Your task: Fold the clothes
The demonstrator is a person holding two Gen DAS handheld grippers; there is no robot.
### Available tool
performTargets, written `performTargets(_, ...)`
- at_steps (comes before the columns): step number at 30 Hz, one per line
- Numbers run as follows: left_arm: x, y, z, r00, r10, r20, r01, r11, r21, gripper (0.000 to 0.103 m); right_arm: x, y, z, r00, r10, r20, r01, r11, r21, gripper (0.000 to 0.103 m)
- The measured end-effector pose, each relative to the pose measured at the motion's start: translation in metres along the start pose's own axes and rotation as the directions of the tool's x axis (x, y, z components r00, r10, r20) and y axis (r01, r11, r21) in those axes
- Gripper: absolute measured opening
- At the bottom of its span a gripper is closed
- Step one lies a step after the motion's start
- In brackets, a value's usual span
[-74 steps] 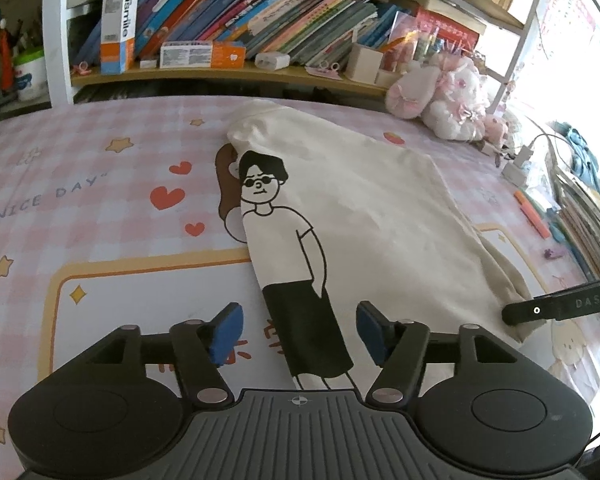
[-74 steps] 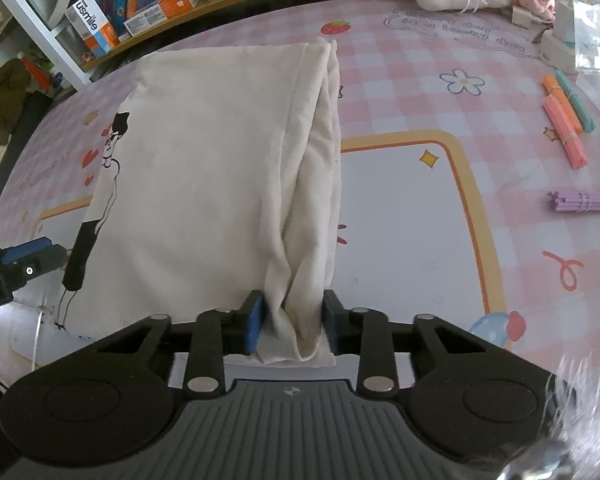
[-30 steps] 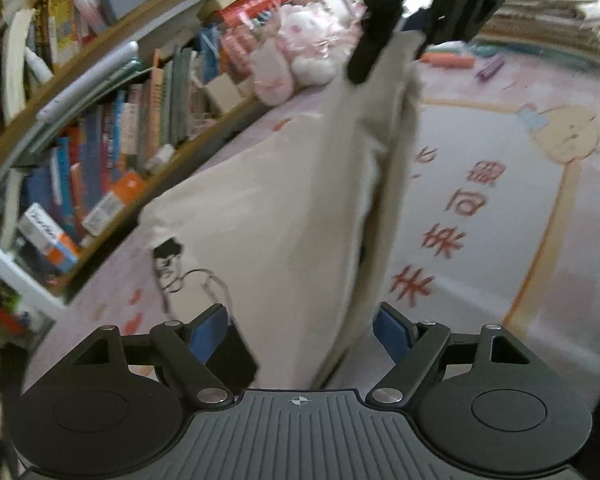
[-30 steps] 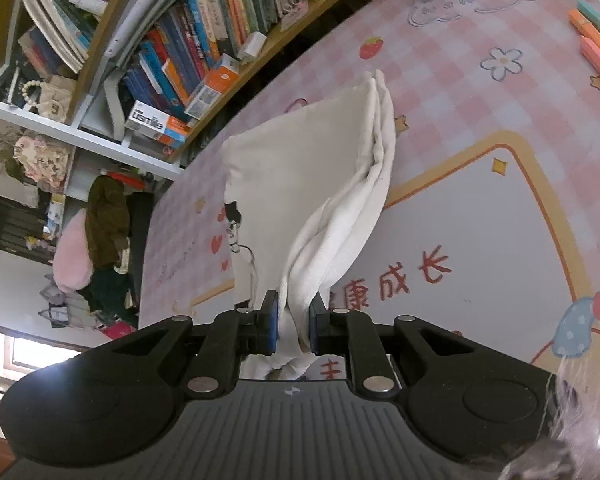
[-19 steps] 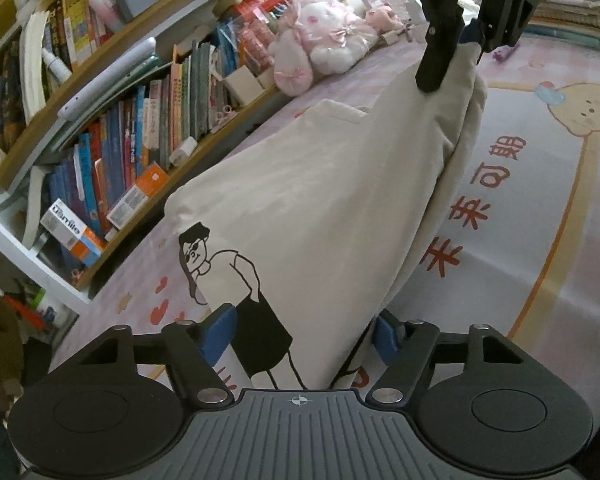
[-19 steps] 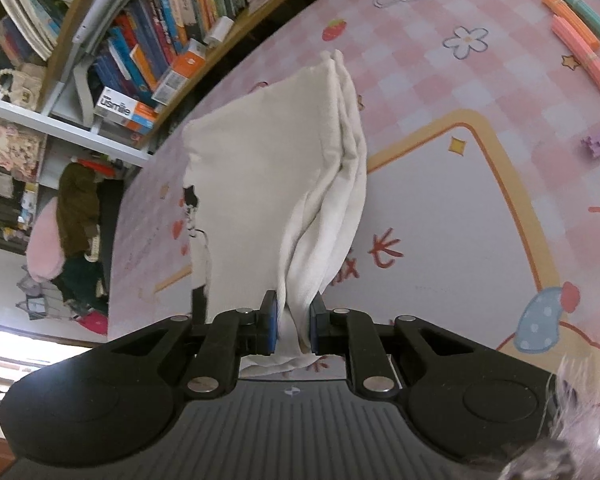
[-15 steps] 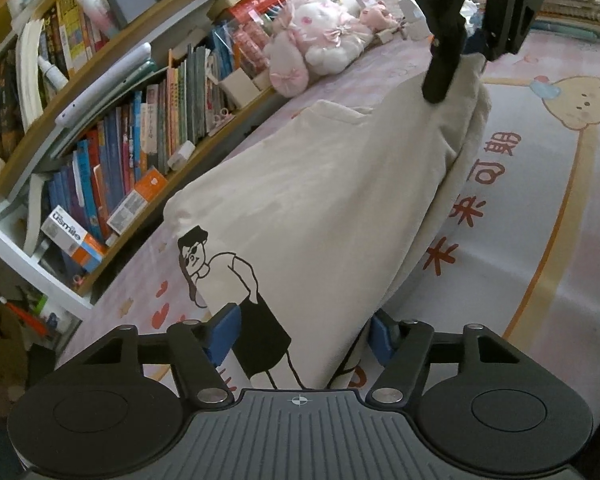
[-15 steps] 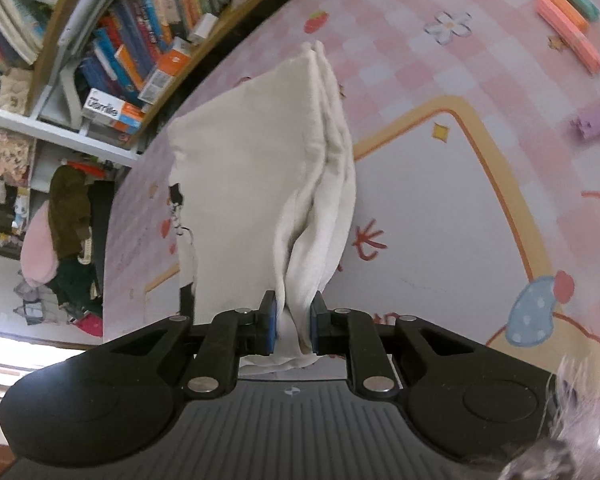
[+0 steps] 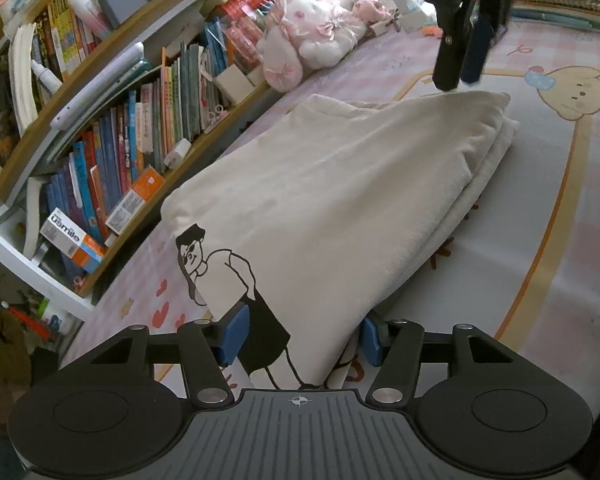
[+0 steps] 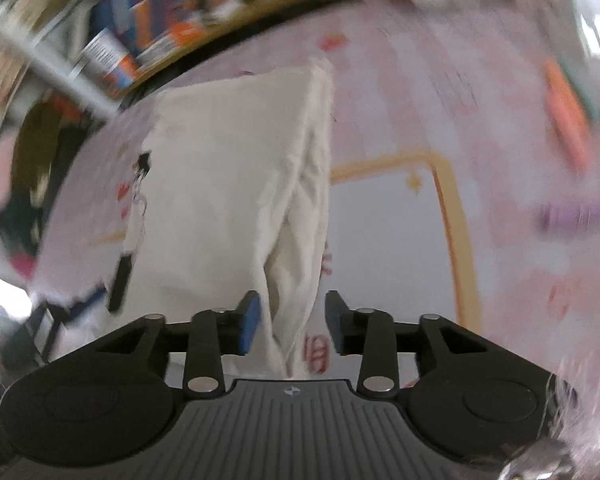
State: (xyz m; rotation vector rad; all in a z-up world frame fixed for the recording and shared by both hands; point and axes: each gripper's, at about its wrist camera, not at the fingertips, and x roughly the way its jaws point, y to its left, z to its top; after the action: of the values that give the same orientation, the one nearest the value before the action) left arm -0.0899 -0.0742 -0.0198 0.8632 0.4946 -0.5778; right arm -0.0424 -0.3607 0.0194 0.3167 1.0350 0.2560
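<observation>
**Cream garment lies folded on the pink mat, one claw closing, the other letting go**

Left wrist view: the cream garment point(image 9: 340, 200) lies folded on the pink checked mat point(image 9: 560, 240), running from 6 o'clock up toward 1 o'clock. Its near corner, printed with a cartoon figure point(image 9: 236, 280), sits between the blue pads of the left gripper point(image 9: 298, 338). The jaws are closing around that corner; whether the pads already press on the cloth I cannot tell, since the fabric hides their inner faces. At 1 o'clock the right gripper point(image 9: 462, 64) hangs just above the garment's far end, its fingers apart from the cloth. A bookshelf point(image 9: 112, 128) fills the 9 to 11 o'clock side, and pink plush toys point(image 9: 312, 40) lie at 12 o'clock.

Right wrist view: the picture is smeared by motion. The right gripper point(image 10: 292, 322) is opening, its pads spread with gaps on both sides of the bunched fold of the garment point(image 10: 240, 184) that stands between them. The garment stretches away to 11 o'clock. The left gripper point(image 10: 100, 292) shows at 9 o'clock, at the printed corner.
</observation>
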Motion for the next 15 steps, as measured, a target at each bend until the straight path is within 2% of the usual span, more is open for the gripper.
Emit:
performTargets(1,0.0,0.0,0.0,1.0,0.0,-0.003,0.0,1.0,-0.005,0.058,-0.003,0.007,0.0,1.0,-0.015,0.011,0.016,0.996,-0.083,0.046)
performTargets(3,0.001,0.001,0.001,1.0,-0.005,-0.011,0.005,1.0,-0.026,0.058,-0.005,0.025,-0.004,0.999,-0.031,0.028,0.038,0.961,-0.275,0.053)
performTargets(5,0.001,0.004,0.003,1.0,-0.011,-0.019,0.01,0.999,-0.051,0.058,-0.006,0.042,-0.01,0.999,-0.032,0.038,0.045,0.894,-0.446,0.06)
performTargets(8,0.001,0.007,0.005,1.0,-0.009,-0.024,0.007,0.996,-0.083,0.059,-0.003,0.065,-0.024,0.999,-0.013,0.034,0.031,0.771,-0.636,0.061)
performTargets(11,0.0,0.012,0.009,1.0,-0.004,-0.026,0.001,0.993,-0.119,0.059,0.005,0.086,-0.039,1.0,0.022,0.011,-0.006,0.654,-0.757,0.066)
performTargets(15,0.0,0.022,0.014,1.0,-0.012,-0.029,0.006,0.981,-0.196,0.059,0.021,0.106,-0.054,0.998,0.051,-0.02,-0.045,0.565,-0.824,0.067)
